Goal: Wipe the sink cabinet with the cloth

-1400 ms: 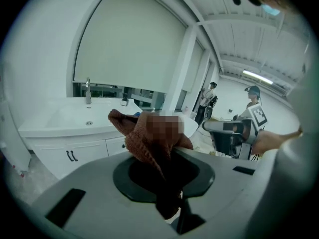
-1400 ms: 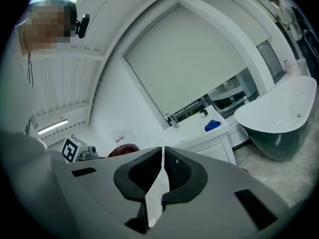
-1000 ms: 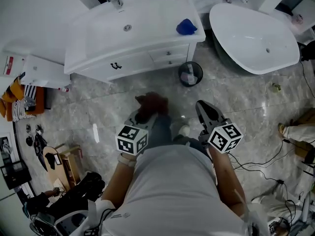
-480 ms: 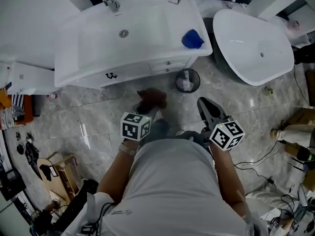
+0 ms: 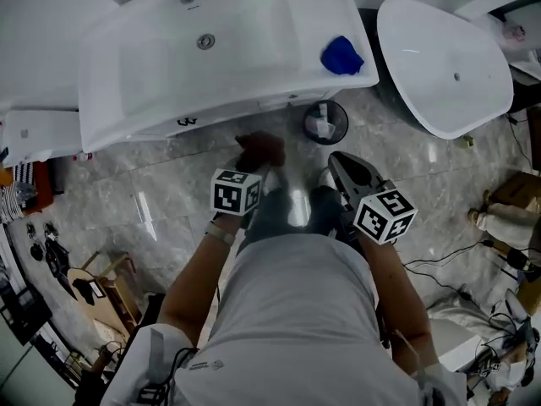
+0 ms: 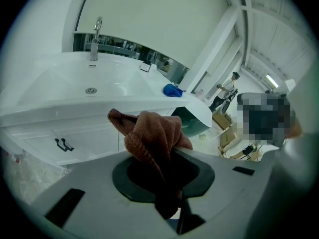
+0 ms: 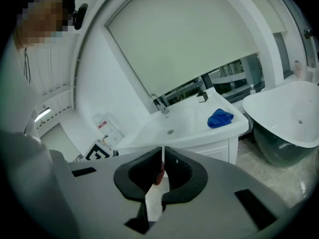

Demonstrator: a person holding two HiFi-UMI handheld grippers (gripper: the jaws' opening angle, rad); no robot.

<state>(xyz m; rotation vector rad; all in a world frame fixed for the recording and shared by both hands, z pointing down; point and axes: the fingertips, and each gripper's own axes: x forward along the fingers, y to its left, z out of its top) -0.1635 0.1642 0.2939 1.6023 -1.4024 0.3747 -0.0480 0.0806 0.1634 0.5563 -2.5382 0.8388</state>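
Note:
The white sink cabinet [image 5: 211, 112] stands ahead of me, its basin top [image 5: 254, 32] filling the upper part of the head view. A brown cloth [image 5: 259, 150] hangs bunched in my left gripper [image 5: 257, 166], which is shut on it a short way in front of the cabinet's doors. In the left gripper view the brown cloth [image 6: 152, 136] rises out of the left gripper [image 6: 164, 158], with the cabinet front [image 6: 94, 133] beyond. My right gripper [image 5: 340, 163] hovers to the right over the floor. In its own view the right gripper [image 7: 162, 157] is shut on nothing.
A blue cloth [image 5: 341, 55] lies on the countertop's right end. A round bin [image 5: 325, 123] stands on the marble floor by the cabinet's right corner. A white bathtub [image 5: 444, 62] is to the right. Clutter and cables line the floor at left and right.
I have stepped closer to the sink cabinet, which now fills more of the top of the view. Both grippers moved forward with me; the left still holds the brown cloth.

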